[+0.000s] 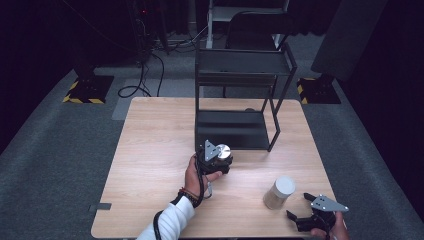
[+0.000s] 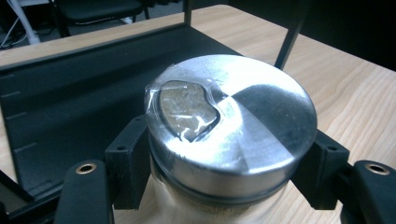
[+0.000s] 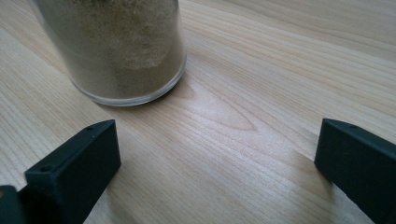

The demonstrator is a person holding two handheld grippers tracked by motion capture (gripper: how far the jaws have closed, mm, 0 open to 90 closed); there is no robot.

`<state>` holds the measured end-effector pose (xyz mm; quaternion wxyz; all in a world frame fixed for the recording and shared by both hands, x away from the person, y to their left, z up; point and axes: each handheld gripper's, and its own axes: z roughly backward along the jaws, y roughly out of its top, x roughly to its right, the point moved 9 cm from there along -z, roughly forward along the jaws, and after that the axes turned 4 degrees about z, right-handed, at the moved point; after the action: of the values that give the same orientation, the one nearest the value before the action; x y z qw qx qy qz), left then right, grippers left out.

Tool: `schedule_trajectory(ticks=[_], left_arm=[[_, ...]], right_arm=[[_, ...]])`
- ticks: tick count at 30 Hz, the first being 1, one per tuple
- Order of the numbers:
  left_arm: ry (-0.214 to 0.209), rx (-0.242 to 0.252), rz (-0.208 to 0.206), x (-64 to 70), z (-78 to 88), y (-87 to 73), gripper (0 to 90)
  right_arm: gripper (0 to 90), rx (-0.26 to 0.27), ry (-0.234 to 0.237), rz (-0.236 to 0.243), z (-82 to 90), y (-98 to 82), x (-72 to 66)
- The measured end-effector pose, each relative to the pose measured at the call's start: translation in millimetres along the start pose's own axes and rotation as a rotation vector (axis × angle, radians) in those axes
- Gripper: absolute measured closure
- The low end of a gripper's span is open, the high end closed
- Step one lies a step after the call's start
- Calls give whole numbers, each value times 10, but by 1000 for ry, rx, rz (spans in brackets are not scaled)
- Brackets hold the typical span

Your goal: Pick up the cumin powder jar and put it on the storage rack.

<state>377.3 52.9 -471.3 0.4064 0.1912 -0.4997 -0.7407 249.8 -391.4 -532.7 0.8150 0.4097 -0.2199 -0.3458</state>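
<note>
On the wooden table [image 1: 150, 150], the left tool [image 2: 219, 172] clamps a silver-lidded jar [image 2: 231, 116]; the right tool [image 3: 219, 163] gapes wide.

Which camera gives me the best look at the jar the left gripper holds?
The left gripper view: the held jar sits close up, metal lid, taped patch and both jaws on its sides. The high view shows it small, just its lid. The right gripper view shows the other jar.
</note>
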Motion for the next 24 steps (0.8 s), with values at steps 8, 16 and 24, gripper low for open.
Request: schedule_trajectory(ticks=[8,16,24], left_arm=[[14,14,14,20,87,357,312],[-1,21,47,-23,155,792,312],[-2,36,40,-3,251,1307,313]], right_arm=[[0,1,0,0,0,-1,1],[0,2,0,0,1,-3,1],[0,3,-1,-2,3,-6,1]])
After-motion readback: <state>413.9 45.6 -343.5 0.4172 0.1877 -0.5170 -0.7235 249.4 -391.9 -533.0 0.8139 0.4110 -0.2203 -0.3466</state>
